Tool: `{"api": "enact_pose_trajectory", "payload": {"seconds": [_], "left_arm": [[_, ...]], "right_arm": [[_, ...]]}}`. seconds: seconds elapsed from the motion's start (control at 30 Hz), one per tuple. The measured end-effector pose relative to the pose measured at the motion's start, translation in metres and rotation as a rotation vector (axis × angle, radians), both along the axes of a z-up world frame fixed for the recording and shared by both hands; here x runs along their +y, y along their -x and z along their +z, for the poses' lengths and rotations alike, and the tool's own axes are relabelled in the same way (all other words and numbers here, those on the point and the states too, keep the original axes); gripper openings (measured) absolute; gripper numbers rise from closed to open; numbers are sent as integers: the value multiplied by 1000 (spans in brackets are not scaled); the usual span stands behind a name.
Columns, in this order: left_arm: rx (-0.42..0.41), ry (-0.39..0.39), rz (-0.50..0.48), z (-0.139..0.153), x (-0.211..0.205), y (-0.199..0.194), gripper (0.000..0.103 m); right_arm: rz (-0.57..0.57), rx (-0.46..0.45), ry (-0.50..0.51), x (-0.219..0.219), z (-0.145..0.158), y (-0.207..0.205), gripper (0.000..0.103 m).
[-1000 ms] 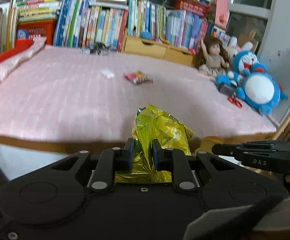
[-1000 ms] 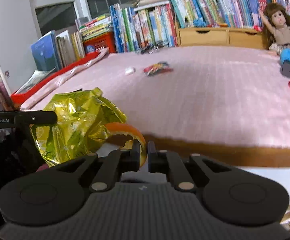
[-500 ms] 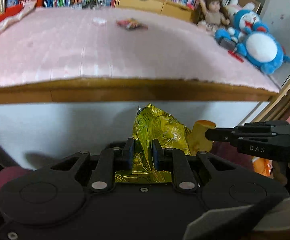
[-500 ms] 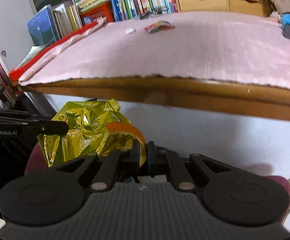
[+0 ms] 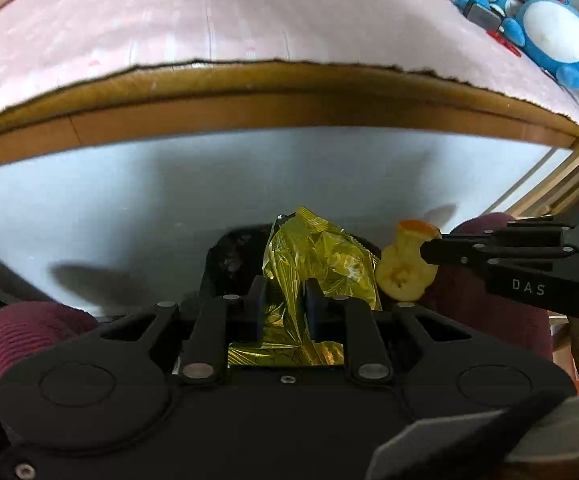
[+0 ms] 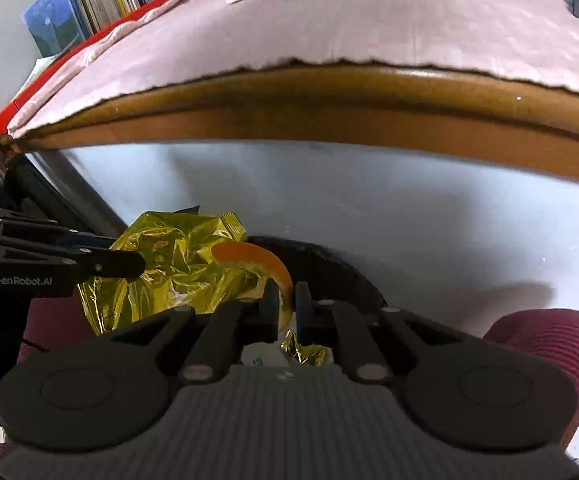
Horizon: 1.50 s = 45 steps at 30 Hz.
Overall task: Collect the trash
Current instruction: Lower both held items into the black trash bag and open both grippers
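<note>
My left gripper (image 5: 283,298) is clamped on the crumpled gold foil wrapper (image 5: 317,264). My right gripper (image 6: 285,306) is pinched on the orange peel (image 6: 259,260). Both sit side by side below the near table edge (image 5: 249,108), over a dark bin opening (image 6: 329,264).
</note>
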<state>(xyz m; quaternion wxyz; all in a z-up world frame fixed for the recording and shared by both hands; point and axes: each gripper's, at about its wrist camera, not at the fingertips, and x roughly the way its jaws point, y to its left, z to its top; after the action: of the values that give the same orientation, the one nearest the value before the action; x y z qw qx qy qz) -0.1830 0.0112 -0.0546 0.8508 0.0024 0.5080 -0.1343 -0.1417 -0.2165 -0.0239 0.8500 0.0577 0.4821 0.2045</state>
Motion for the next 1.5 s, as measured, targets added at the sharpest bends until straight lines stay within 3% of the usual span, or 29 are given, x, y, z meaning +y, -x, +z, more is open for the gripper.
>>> {"api": "enact_pose_trajectory", "payload": {"seconds": [0.43, 0.93, 1.07, 1.2, 1.27, 1.37, 1.5], "left_arm": [[66, -31, -16, -18, -6, -14, 20], [66, -36, -34, -19, -10, -19, 22], [62, -43, -26, -17, -9, -19, 39], [56, -48, -27, -15, -10, -19, 42], [52, -44, -28, -13, -9, -19, 45], [36, -39, -33, -5, -4, -20, 46], [-13, -11, -54, 19, -1, -20, 49]], "right_arm": [[14, 37, 1, 12, -9, -10, 15], [22, 29, -5, 12, -8, -11, 18], [15, 27, -6, 11, -7, -9, 18], [11, 24, -5, 10, -6, -8, 18], [8, 23, -5, 10, -6, -8, 21], [6, 14, -11, 9, -3, -8, 39], [14, -18, -38, 5, 12, -12, 50]]}}
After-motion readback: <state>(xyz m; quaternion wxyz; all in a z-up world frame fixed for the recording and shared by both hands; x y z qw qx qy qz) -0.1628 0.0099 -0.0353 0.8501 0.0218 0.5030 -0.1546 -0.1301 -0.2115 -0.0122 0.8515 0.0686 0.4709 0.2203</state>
